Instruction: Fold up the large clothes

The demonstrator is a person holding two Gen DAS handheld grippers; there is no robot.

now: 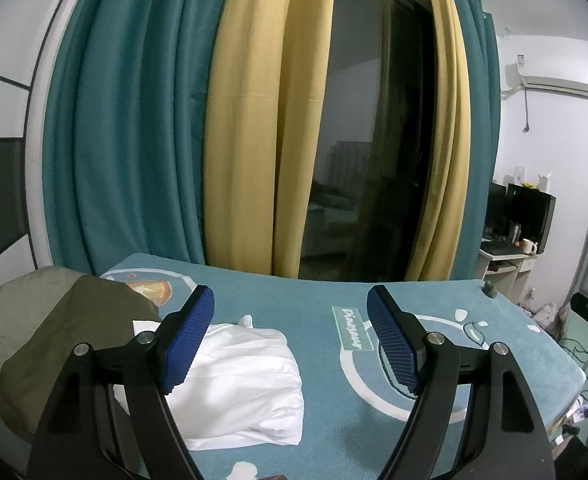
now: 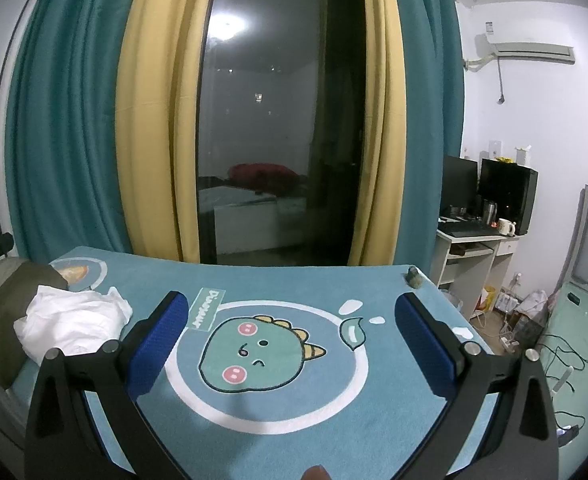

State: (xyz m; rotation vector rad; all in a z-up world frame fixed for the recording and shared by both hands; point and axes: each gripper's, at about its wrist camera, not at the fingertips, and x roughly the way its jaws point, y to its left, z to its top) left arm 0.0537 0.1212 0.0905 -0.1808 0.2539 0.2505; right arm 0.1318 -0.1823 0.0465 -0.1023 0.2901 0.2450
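Right, both claws are up off the surface and holding nothing. Left claw [image 1: 289, 340] has its blue pads spread wide, and through the gap you look down on the white garment [image 1: 241, 384]. Right claw [image 2: 294, 344] is spread just as wide, hanging over the dinosaur print [image 2: 259, 354] with only bare mat between its pads.

Out from the left claw: the white garment sits in a compact bundle on the blue mat [image 1: 318, 440], toward its left end. One side looks fairly squared off, but the top is puffy and a loose tail of cloth pokes out at the far edge. Hard to call from where I stand: it could be a rough fold just set down, or a crumpled heap waiting to be spread. Either reading fits those spread claws.

Just beside it, touching on the left, lies an olive cloth [image 1: 53, 344] heaped at the mat's end, maybe stacked there to leave the middle free as working space. That middle, over the dinosaur, is bare.

Farther out, a small dark green object [image 2: 414, 276] sits at the far right corner of the mat. Behind everything hang teal and yellow curtains [image 2: 149, 120] around a dark glass door.
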